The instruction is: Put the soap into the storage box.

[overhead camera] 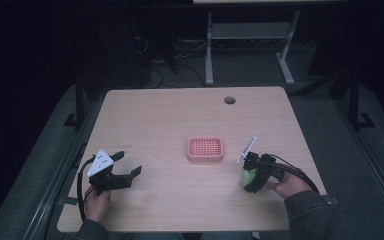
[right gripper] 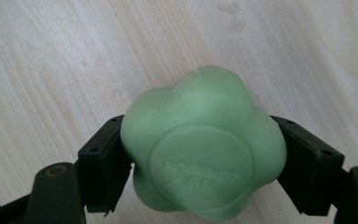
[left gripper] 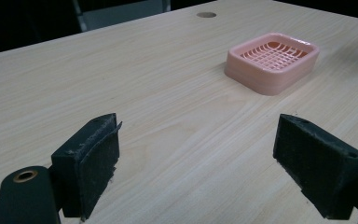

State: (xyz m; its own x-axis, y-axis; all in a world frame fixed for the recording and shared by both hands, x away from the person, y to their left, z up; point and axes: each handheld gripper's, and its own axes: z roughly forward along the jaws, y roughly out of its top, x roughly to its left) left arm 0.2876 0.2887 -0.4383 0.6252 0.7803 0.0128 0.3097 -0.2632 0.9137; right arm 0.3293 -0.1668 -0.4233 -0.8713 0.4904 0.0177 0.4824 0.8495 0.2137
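Two hand-held grippers: right hand-held gripper [right gripper: 200, 154] pinches green flower-shaped soap [right gripper: 203, 144] above tabletop [overhead camera: 180, 120]; left hand-held gripper [left gripper: 198, 163] spread, empty, near pink soap dish [left gripper: 272, 60].

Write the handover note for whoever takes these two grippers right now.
Right gripper: shut on the green flower-shaped soap, held above the table, right of the pink soap dish.
Left gripper: open, holding nothing, low over the table's left side, jaws pointing toward the dish.
Done: soap grasped.
Left: probably carry the soap over and set it in the dish, which sits mid-table with nothing in it.
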